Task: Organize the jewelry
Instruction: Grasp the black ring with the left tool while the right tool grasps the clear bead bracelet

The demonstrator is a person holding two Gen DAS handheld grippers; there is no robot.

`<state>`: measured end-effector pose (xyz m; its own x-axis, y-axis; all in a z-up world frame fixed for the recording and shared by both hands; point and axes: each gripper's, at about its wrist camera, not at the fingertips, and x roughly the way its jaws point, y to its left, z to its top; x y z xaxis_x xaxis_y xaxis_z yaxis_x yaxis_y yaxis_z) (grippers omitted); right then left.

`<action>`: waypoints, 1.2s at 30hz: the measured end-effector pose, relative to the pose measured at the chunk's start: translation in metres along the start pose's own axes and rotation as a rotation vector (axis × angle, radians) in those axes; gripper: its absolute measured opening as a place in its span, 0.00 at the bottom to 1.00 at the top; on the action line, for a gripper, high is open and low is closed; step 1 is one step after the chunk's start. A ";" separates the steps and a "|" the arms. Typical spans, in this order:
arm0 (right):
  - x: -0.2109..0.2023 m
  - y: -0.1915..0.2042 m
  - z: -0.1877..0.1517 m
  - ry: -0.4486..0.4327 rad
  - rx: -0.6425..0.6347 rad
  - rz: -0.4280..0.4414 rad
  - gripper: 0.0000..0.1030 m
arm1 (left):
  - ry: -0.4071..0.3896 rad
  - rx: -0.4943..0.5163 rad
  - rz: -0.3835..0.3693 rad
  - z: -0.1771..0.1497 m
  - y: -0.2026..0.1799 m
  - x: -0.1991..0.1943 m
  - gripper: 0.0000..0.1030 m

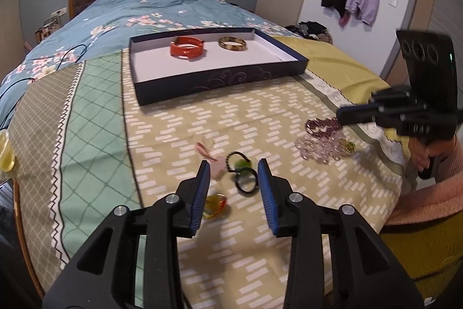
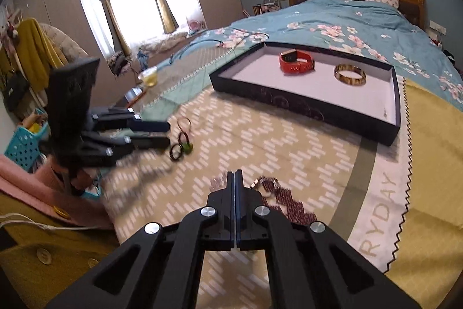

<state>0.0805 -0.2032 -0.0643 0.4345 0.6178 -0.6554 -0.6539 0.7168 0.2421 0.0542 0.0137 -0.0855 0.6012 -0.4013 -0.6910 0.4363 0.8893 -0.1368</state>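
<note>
A: Nearest the lens, left gripper (image 1: 233,167): blue pads spread wide, nothing between them.

B: And beyond those pads?

A: Black ring bracelet (image 1: 246,181) lying in the gap just ahead of the tips, with a black beaded loop (image 1: 235,160) and green bead touching it. Pink charm (image 1: 207,150) just left of that; amber piece (image 1: 215,204) partly hidden behind the left pad.

B: Right gripper (image 2: 234,173)?

A: Pressed fully shut, fingers meeting with no visible gap and nothing seen between them. Hovering low over the patterned bedspread (image 2: 260,135), tips above the dark red bead bracelet (image 2: 289,201) and clear pink bead bracelet (image 1: 321,148), the red one just right of the tips. Contact impossible to judge.

B: The tray?

A: Dark box tray (image 1: 225,78) well beyond both grippers, farther up the bed. Inside, an orange watch (image 1: 188,47) at left, a tortoiseshell bangle (image 1: 233,44) beside it, apart.
</note>
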 end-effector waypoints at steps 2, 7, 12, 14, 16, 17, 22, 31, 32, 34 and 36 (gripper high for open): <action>0.000 -0.003 0.003 0.001 0.014 -0.009 0.02 | 0.011 0.011 -0.004 -0.001 -0.004 0.003 0.35; 0.006 -0.006 -0.007 0.050 0.010 -0.035 0.20 | 0.039 0.028 -0.022 -0.005 -0.009 0.010 0.38; 0.017 -0.002 -0.014 0.094 -0.021 -0.069 0.22 | 0.058 0.033 -0.018 -0.004 -0.010 0.017 0.43; 0.021 0.000 -0.016 0.108 -0.038 -0.086 0.21 | 0.069 0.044 0.004 -0.004 -0.013 0.020 0.41; 0.021 0.000 -0.016 0.105 -0.039 -0.081 0.20 | 0.072 0.050 0.021 -0.004 -0.015 0.021 0.41; 0.021 0.001 -0.017 0.103 -0.040 -0.079 0.18 | 0.075 0.052 0.031 -0.003 -0.015 0.022 0.36; 0.014 0.001 -0.011 0.066 -0.021 -0.039 0.07 | 0.079 0.026 0.046 -0.001 -0.011 0.023 0.21; -0.002 -0.009 0.004 -0.021 0.052 0.019 0.07 | 0.046 0.005 0.026 0.000 -0.007 0.010 0.21; -0.004 -0.010 0.006 -0.030 0.058 0.024 0.07 | 0.040 0.005 0.023 0.001 -0.008 0.009 0.21; -0.008 -0.011 0.010 -0.052 0.071 0.030 0.07 | 0.023 0.005 0.016 0.003 -0.008 0.004 0.21; -0.011 -0.011 0.015 -0.074 0.077 0.036 0.07 | 0.007 0.008 0.010 0.005 -0.009 -0.001 0.21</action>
<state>0.0924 -0.2136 -0.0489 0.4582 0.6634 -0.5916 -0.6212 0.7150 0.3207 0.0529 0.0048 -0.0796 0.6014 -0.3905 -0.6970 0.4352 0.8917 -0.1242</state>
